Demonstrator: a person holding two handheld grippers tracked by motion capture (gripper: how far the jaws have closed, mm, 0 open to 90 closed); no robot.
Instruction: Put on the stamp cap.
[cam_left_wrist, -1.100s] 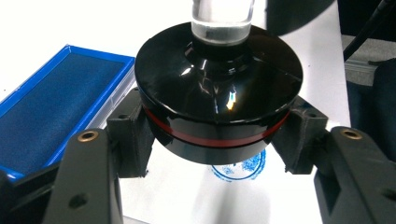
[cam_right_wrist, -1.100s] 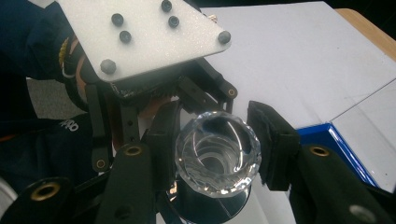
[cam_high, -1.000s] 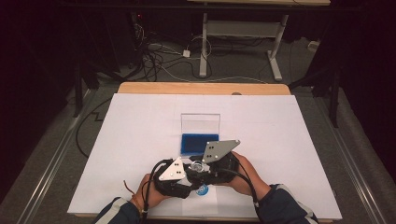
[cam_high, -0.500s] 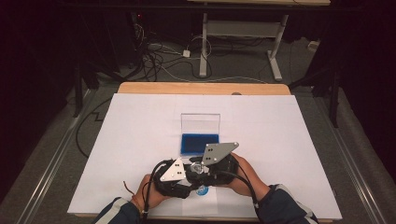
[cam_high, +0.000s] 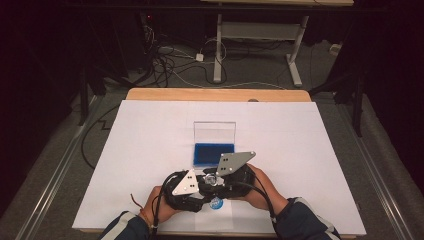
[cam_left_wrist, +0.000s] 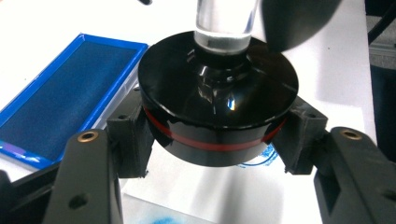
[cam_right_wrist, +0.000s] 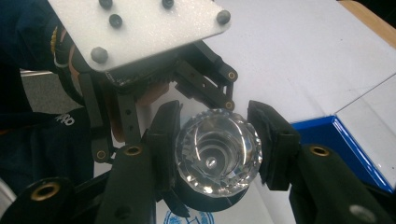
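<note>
Jaws of our left gripper (cam_left_wrist: 215, 154) pinched the stamp (cam_left_wrist: 218, 100) by its black, red-banded base; our right gripper (cam_right_wrist: 215, 142) clamped its clear faceted knob (cam_right_wrist: 217, 156), at six o'clock of the blue ink pad (cam_high: 214, 153). The left gripper view revealed a blue print (cam_left_wrist: 259, 157) beneath.

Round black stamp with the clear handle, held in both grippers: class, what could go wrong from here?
1. The round black stamp with a red band sits just above a fresh blue print; any sideways slip may smear it.
2. The right gripper clamps the smooth clear faceted handle, which might slide.
3. The open blue ink pad lies close by.
</note>
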